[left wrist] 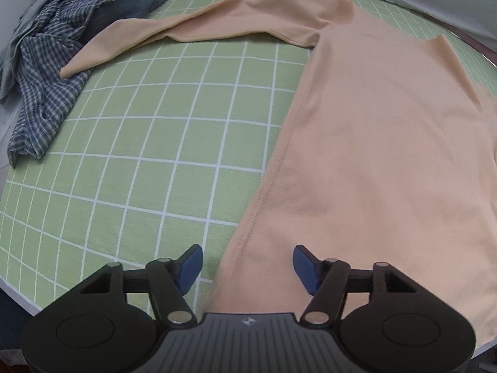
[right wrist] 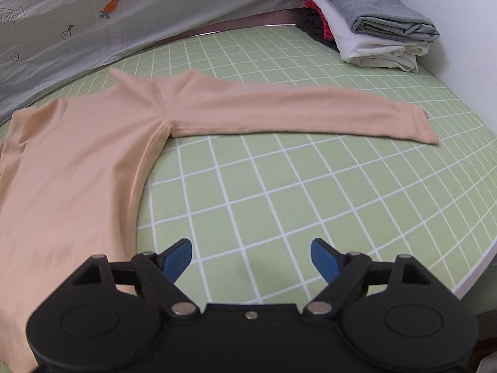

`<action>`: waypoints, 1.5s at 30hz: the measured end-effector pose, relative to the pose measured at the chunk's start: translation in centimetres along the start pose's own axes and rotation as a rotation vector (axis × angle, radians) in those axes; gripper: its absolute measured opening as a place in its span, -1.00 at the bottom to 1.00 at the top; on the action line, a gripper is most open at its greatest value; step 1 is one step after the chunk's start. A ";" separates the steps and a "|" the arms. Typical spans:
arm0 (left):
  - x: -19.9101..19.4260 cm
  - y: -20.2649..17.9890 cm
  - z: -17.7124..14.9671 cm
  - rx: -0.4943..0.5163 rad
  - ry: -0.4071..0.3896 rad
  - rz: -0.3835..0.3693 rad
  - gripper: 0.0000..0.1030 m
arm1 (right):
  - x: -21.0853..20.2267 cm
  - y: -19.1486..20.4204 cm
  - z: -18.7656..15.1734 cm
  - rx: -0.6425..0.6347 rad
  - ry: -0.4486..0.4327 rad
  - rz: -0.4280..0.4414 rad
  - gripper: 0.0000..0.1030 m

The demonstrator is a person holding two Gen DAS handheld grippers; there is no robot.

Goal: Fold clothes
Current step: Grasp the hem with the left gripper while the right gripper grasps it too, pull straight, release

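Peach knit shirt [left wrist: 372, 155] lies flat on the green grid sheet [left wrist: 139, 155], both claws spread and holding nothing.

Near: our left gripper [left wrist: 247, 267] straddles the shirt's left hem edge; pinching one layer only would drag the body askew. Our right gripper [right wrist: 251, 261] hangs over bare sheet, right of the shirt. Farther: the left sleeve [left wrist: 186, 31] tip rests on the plaid pile [left wrist: 46, 77] and could snag. Far right, the folded stack [right wrist: 372, 21] sits well apart.
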State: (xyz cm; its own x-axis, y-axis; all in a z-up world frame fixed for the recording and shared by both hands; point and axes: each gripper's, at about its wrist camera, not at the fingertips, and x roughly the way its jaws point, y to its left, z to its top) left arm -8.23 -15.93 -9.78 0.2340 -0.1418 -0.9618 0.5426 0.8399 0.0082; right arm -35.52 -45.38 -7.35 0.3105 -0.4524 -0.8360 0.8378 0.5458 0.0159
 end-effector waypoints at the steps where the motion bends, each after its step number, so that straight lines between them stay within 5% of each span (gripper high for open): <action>1: 0.2 0.2 -0.2 0.006 -0.005 -0.019 -0.02 | -0.1 0.4 -0.3 -0.002 0.004 -0.008 0.64; 3: 0.2 0.5 -0.4 0.009 -0.029 -0.038 -0.13 | -0.3 1.0 -0.7 0.003 0.006 -0.016 0.64; 6: -0.1 1.4 -0.4 -0.008 -0.054 -0.071 -0.85 | 0.1 1.9 -0.6 0.016 0.006 0.006 0.60; 9: -0.3 2.7 -0.6 -0.068 -0.059 -0.109 -0.94 | 0.5 3.3 0.1 0.020 -0.011 0.030 0.57; 13: -0.6 4.5 -1.0 -0.132 -0.063 -0.134 -0.94 | 1.3 5.4 1.2 -0.017 -0.037 0.047 0.54; 19: -0.9 4.4 -1.1 -0.117 -0.060 -0.132 -0.94 | 3.2 7.7 2.3 -0.065 -0.016 0.093 -0.09; 25: -0.9 4.1 -1.3 -0.106 -0.053 -0.126 -0.94 | 4.4 8.6 2.2 -0.084 0.014 0.115 -0.23; 29: -1.0 4.0 -1.6 -0.117 -0.051 -0.119 -0.94 | 4.5 8.2 2.2 -0.098 0.002 0.103 -0.90; 45: -1.4 -0.6 -3.7 -0.169 -0.040 -0.114 -0.94 | 6.0 5.6 4.0 -0.236 -0.053 0.028 -0.95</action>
State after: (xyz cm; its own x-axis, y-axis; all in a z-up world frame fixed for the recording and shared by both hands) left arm -11.88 -14.28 -9.48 0.2120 -0.2588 -0.9424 0.4250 0.8928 -0.1496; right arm -27.17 -47.80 -10.08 0.3607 -0.4677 -0.8069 0.7022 0.7056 -0.0950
